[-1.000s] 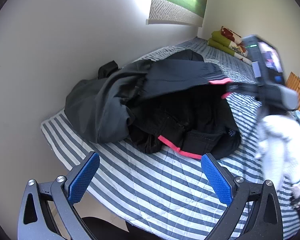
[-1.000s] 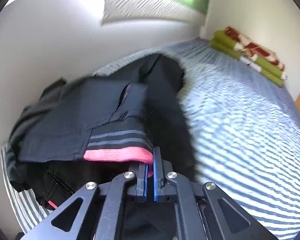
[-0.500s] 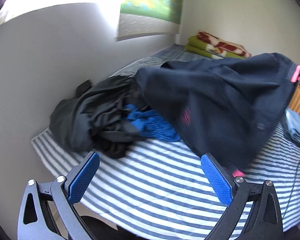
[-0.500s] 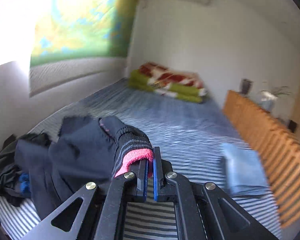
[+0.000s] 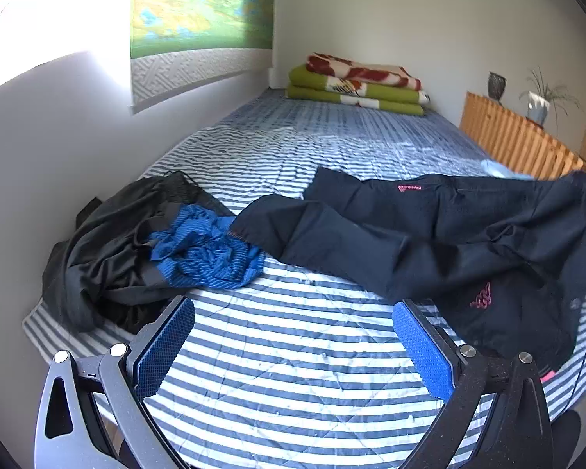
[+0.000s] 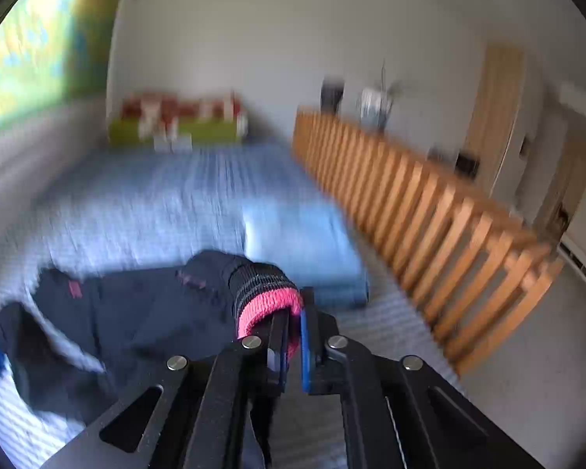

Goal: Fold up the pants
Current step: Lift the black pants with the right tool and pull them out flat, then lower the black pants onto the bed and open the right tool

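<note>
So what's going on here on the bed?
A person with two hand-held grippers is starting to fold pants. The right gripper pinches the pink cuff of the dark pants, its jaws just easing open, and the pants lie stretched across the striped bed. The left gripper hovers open and empty, near a pile of other clothes.

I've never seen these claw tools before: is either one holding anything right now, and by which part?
The right gripper holds the dark pants by a pink ribbed cuff, its jaws just beginning to open. The left gripper is open and holds nothing.

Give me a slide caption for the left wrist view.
Open left gripper above the striped bed; dark pants stretched out beside a clothes pile.
</note>
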`<state>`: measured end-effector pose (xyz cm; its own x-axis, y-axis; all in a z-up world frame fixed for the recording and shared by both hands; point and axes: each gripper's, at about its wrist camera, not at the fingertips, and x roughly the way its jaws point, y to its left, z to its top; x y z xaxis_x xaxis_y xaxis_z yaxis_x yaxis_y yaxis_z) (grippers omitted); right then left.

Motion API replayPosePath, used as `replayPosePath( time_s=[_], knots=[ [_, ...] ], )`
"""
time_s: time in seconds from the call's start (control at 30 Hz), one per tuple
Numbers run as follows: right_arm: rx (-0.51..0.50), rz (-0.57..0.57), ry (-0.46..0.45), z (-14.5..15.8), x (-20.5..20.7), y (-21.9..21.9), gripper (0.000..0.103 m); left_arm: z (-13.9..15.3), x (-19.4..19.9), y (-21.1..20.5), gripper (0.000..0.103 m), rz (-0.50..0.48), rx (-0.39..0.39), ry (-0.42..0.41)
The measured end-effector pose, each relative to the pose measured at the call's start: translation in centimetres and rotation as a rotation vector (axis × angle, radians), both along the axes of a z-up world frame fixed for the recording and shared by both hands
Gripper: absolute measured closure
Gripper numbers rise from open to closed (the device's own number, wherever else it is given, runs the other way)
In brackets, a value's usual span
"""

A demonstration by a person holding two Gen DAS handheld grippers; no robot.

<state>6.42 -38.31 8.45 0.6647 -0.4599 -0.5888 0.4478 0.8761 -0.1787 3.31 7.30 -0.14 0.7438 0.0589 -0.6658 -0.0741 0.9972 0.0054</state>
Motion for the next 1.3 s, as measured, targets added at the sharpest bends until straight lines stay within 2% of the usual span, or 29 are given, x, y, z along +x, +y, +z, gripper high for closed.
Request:
replayPosePath(
  time_s=[0.07, 0.13, 0.23, 0.3, 0.43, 0.57, 0.63, 0.7, 0.8, 0.87, 1.03, 1.13, 1.3],
  knots=[
    [0.018, -0.006, 0.126, -2.8, 0.3, -1.2, 0.089, -0.2, 0.8, -0.2, 0.001, 0.000, 0.021, 0.007],
    [0.013, -0.002, 0.176, -4.5, -0.2, -1.8, 0.086, -0.4, 1.6, 0.0, 0.001, -0.006, 0.024, 0.017],
    [0.042, 0.014, 0.153, -4.9, -2.2, -1.1, 0.076, -0.4, 3.0, 0.7, 0.001, -0.007, 0.040, 0.024],
    [0.080, 0.032, 0.128, -4.3, -3.4, -0.7, 0.063, -0.3, 4.3, 1.3, 0.001, -0.002, 0.052, 0.020],
    [0.111, 0.053, 0.052, -2.2, -5.8, 0.1, 0.060, -0.2, 6.8, 2.5, 0.001, 0.019, 0.045, 0.032],
    [0.203, 0.101, 0.050, -1.3, -6.0, 0.5, 0.042, 0.1, 9.4, 2.7, 0.001, 0.013, 0.081, 0.014],
    [0.255, 0.154, 0.064, -2.4, -5.8, 1.7, 0.041, 0.0, 10.8, 2.5, 0.001, -0.015, 0.070, 0.011],
    [0.267, 0.238, 0.089, -4.1, -5.2, 3.7, 0.041, -0.5, 12.8, 2.4, 0.001, -0.042, 0.053, 0.049],
    [0.259, 0.379, 0.194, -8.1, -3.4, 8.7, 0.041, -1.4, 14.6, 2.2, 0.001, -0.044, 0.069, 0.071],
    [0.223, 0.448, 0.268, -10.9, -2.3, 12.0, 0.041, -2.3, 15.8, 2.2, 0.001, -0.051, 0.074, 0.098],
    [-0.001, 0.557, 0.381, -16.4, -0.1, 17.8, 0.041, -4.7, 17.7, 1.7, 0.001, -0.074, 0.048, 0.175],
    [-0.013, 0.583, 0.413, -17.7, 0.9, 18.6, 0.041, -5.8, 18.3, 0.7, 0.001, -0.096, 0.047, 0.196],
    [-0.033, 0.611, 0.465, -19.5, 2.7, 19.7, 0.041, -7.2, 19.2, -1.8, 0.001, -0.159, -0.017, 0.262]
  ],
)
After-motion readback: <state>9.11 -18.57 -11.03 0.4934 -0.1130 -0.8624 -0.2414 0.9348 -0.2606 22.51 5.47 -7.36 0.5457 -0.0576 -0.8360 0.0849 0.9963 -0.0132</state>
